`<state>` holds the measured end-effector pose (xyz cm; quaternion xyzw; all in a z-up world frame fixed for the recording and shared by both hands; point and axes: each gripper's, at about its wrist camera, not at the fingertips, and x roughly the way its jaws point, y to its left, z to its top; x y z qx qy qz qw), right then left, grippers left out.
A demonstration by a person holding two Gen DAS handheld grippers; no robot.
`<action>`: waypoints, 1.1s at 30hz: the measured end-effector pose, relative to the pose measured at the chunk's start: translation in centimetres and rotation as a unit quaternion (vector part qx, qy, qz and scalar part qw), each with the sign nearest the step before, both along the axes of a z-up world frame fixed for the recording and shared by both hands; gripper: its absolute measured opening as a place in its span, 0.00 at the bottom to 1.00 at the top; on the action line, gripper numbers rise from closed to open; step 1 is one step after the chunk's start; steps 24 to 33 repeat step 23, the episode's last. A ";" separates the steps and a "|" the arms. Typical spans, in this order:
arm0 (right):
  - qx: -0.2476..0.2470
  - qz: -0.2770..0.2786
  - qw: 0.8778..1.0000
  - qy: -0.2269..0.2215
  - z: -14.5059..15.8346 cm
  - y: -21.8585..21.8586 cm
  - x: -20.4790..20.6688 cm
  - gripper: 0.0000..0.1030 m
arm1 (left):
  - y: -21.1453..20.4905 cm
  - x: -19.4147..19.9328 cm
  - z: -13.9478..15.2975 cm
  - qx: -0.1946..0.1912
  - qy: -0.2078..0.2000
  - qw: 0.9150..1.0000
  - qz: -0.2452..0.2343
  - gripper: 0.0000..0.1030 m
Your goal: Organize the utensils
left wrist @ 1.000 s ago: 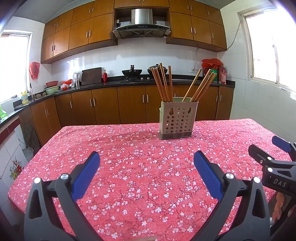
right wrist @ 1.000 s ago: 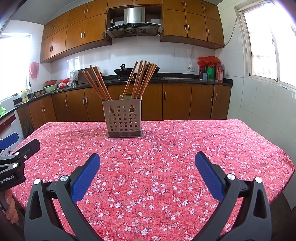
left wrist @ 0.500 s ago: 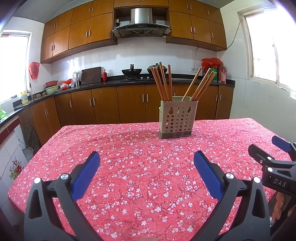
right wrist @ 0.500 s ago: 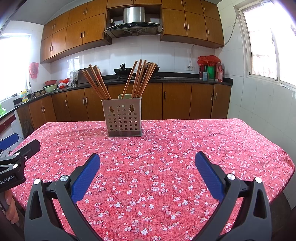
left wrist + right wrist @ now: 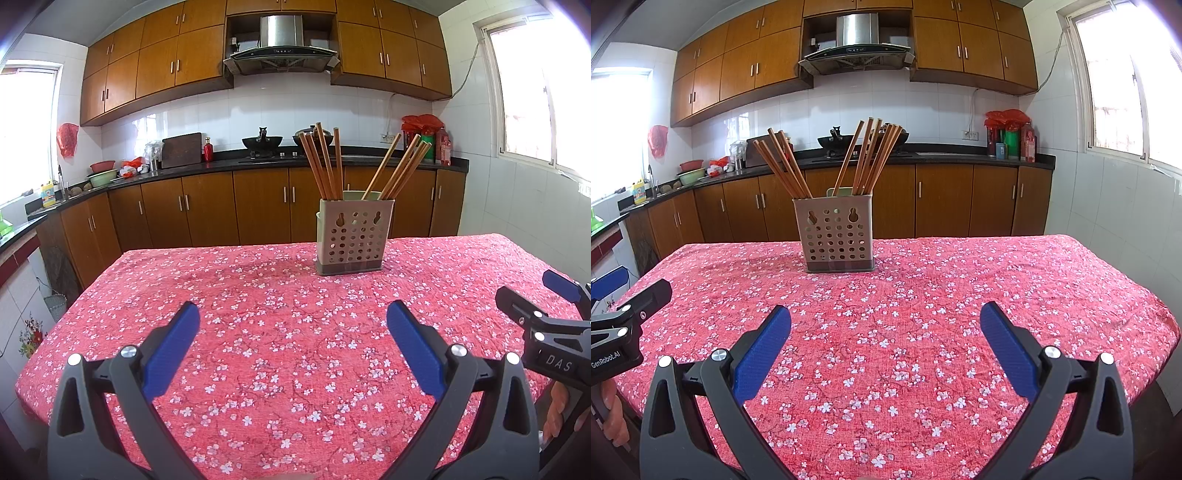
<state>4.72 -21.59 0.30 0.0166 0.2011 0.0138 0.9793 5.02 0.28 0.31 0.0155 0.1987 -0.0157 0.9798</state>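
Observation:
A beige perforated utensil holder point(image 5: 353, 238) stands upright near the far edge of the table point(image 5: 258, 332), also in the right wrist view point(image 5: 836, 236). Several brown wooden chopsticks point(image 5: 325, 162) lean in its left part and several more point(image 5: 402, 166) in its right part; they also show in the right wrist view point(image 5: 871, 155). My left gripper point(image 5: 291, 325) is open and empty over the near tabletop, well short of the holder. My right gripper point(image 5: 884, 325) is open and empty too, beside the left one.
The table has a red floral cloth point(image 5: 923, 295). Behind it runs a kitchen counter with brown cabinets point(image 5: 221, 206), a wok point(image 5: 262, 140) and bottles point(image 5: 1012, 142). The other gripper shows at the right edge point(image 5: 546, 325) and at the left edge point(image 5: 620, 317).
The views have shifted only slightly; the holder sits a touch higher in frame. Both grippers stay open and empty.

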 end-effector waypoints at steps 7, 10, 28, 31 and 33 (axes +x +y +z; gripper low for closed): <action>0.000 0.000 1.000 0.001 0.0 0.0 0.0 0.98 | 0.1 0.0 -0.1 0.000 0.001 1.000 -0.001 0.96; 0.000 0.000 1.000 0.001 -0.1 0.1 0.0 0.98 | 0.1 -0.2 -0.3 0.000 0.001 1.000 -0.001 0.96; 0.001 0.000 1.000 0.001 -0.2 0.1 -0.1 0.98 | 0.3 0.0 -0.4 -0.002 0.005 1.000 -0.002 0.96; 0.001 0.000 1.000 0.001 -0.2 0.1 -0.1 0.98 | 0.3 0.0 -0.4 -0.002 0.005 1.000 -0.002 0.96; 0.001 0.000 1.000 0.001 -0.2 0.1 -0.1 0.98 | 0.3 0.0 -0.4 -0.002 0.005 1.000 -0.002 0.96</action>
